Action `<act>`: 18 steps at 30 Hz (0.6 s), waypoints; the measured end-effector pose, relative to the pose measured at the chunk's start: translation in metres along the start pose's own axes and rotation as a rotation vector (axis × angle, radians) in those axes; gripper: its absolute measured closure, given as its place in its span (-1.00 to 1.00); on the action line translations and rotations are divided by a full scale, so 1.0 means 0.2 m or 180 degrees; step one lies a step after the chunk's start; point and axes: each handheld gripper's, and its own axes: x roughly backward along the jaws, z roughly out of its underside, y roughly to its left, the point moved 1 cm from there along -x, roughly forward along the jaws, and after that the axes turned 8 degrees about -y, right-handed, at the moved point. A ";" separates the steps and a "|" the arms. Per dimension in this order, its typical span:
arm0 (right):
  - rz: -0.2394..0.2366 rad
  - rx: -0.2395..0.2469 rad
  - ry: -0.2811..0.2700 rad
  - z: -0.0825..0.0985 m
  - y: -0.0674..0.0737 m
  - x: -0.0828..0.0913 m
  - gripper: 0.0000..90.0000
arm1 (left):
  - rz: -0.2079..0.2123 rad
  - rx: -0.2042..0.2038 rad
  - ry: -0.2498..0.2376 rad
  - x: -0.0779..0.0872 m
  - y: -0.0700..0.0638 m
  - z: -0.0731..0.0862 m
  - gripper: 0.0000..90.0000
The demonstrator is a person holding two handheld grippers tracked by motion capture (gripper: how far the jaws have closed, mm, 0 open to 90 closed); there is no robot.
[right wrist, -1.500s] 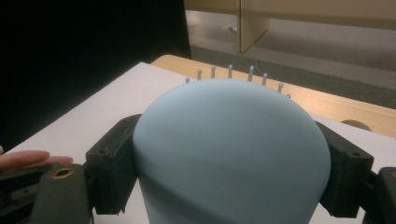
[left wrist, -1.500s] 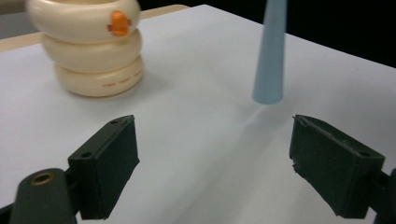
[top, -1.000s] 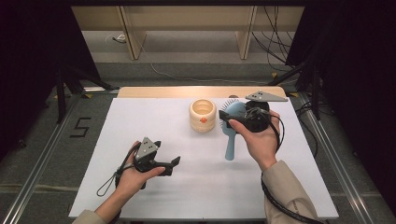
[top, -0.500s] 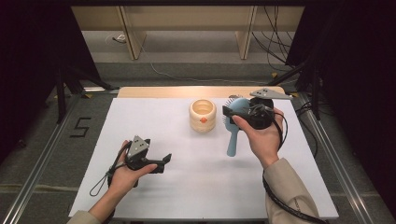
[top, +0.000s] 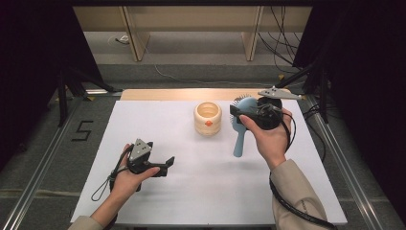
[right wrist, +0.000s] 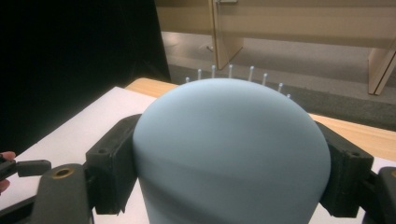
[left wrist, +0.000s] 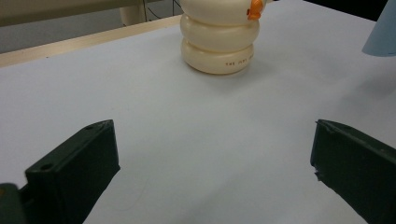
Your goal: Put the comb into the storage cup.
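Two things sit on the white table (top: 191, 191): a cream, ribbed, ring-stacked plastic cup with a small orange knob (top: 208, 118) and a pale blue plastic hairbrush with a round head and a straight handle (top: 241, 129). Taking the cup as the landmark, the brush is just to its right, apart from it, head toward the far edge and handle pointing back toward the person. The right gripper (top: 246, 111) pinches the brush by its round head; in the right gripper view both black jaws press against the sides of the smooth blue back (right wrist: 231, 154), bristles poking up behind it. The left gripper (top: 165, 164) rests on the table nearer the person and to the left of the cup, its jaws spread wide with nothing between them, aimed toward the cup (left wrist: 219, 42). The step in hand looks like carrying the gripped brush, likely toward the cup's open mouth. The next move would call for lifting the brush clear, turning it handle-down over the opening, and lowering it without knocking the light cup, which the idle left gripper could steady.
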 end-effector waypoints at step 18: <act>0.0019 0.0023 -0.0008 -0.03 0.00 -0.04 -0.52 | 0.0006 -0.0009 0.0014 0.00 0.00 0.00 -0.98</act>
